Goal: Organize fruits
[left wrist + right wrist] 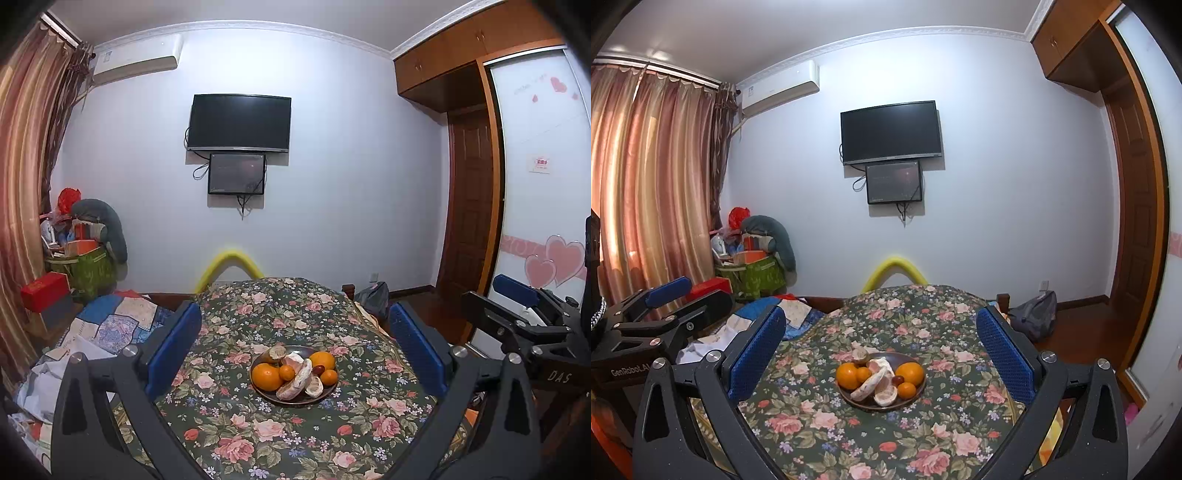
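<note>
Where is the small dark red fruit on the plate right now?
In the left wrist view the small dark red fruit lies right of centre on the plate, between the large orange behind it and the small orange in front.

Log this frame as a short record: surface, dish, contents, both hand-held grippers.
surface: table with floral cloth
dish: dark plate, mid-table
contents: oranges, peel pieces, small red fruit, all on plate
left hand-held gripper: open, empty, short of plate
right hand-held gripper: open, empty, short of plate
</note>
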The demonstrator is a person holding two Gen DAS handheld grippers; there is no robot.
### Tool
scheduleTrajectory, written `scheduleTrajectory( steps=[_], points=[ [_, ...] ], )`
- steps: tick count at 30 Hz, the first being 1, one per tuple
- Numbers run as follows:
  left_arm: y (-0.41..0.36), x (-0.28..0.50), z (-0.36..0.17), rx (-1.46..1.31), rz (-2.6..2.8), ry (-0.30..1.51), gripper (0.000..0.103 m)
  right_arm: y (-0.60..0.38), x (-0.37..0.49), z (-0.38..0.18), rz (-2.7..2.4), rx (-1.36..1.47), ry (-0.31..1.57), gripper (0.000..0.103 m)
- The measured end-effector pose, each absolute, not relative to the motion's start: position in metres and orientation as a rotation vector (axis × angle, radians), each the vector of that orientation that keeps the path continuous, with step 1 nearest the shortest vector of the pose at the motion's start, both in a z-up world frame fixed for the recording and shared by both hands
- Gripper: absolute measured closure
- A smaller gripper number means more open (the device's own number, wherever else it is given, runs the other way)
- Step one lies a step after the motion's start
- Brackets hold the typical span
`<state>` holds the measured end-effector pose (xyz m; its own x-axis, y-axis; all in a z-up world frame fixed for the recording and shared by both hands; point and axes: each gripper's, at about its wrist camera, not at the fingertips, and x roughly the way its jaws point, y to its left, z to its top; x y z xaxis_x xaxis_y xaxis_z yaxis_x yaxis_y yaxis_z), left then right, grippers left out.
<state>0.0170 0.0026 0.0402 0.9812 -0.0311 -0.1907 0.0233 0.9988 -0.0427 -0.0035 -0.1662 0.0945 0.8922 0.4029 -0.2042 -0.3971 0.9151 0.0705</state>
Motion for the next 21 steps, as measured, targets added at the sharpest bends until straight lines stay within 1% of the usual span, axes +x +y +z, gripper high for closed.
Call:
scheduleTrajectory(
  steps=[21],
  points=[
    [0.0019,0.0215,0.038,-0.05,-0.034,0.199,0.0,-0.1694,-0.003,0.0939,0.408,0.023,0.224,0.0]
  ],
)
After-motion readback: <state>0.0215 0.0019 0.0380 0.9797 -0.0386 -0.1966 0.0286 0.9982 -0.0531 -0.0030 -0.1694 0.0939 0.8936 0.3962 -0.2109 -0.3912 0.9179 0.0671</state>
